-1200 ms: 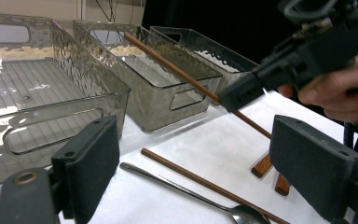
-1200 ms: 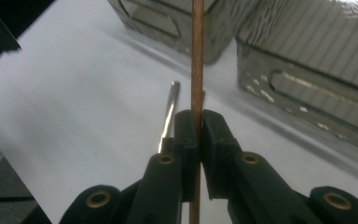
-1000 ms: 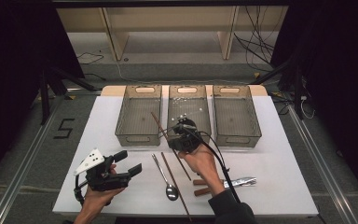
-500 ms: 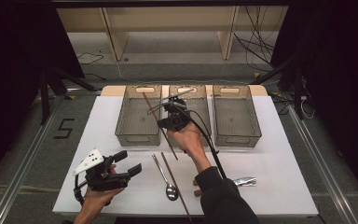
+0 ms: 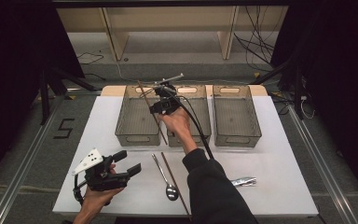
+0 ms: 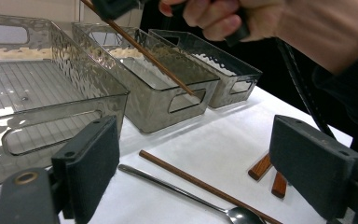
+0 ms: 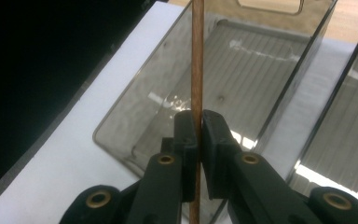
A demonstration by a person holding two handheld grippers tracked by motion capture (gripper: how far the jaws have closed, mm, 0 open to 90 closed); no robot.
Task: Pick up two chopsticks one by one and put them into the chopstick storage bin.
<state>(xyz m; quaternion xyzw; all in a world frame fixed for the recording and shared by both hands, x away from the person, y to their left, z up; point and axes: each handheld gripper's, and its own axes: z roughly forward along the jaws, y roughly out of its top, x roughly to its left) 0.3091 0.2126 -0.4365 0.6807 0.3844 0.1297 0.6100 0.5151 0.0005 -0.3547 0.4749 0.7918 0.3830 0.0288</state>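
Note:
My right gripper (image 5: 157, 95) is shut on a brown chopstick (image 5: 155, 120), which slants over the seam between the left bin (image 5: 137, 136) and the middle bin (image 5: 193, 89). In the right gripper view the jaws (image 7: 196, 127) pinch that chopstick (image 7: 196, 56) above the left bin (image 7: 251, 60). My left gripper (image 5: 127, 162) is held low at the near left of the white table, open with nothing between its jaws (image 6: 200, 163). A second chopstick (image 5: 175, 184) and a metal spoon (image 5: 163, 176) lie side by side on the table in front of the bins.
Three grey see-through bins stand in a row at the far side; the right bin (image 5: 237, 136) looks empty. Two wooden handles (image 6: 263, 167) lie by the right forearm, with a silver piece (image 5: 242, 181) to its right. Black cable trails from the right gripper.
The right gripper has carried the chopstick away from the person, from the bins' near edge up to over their far half. The left gripper has stayed put.

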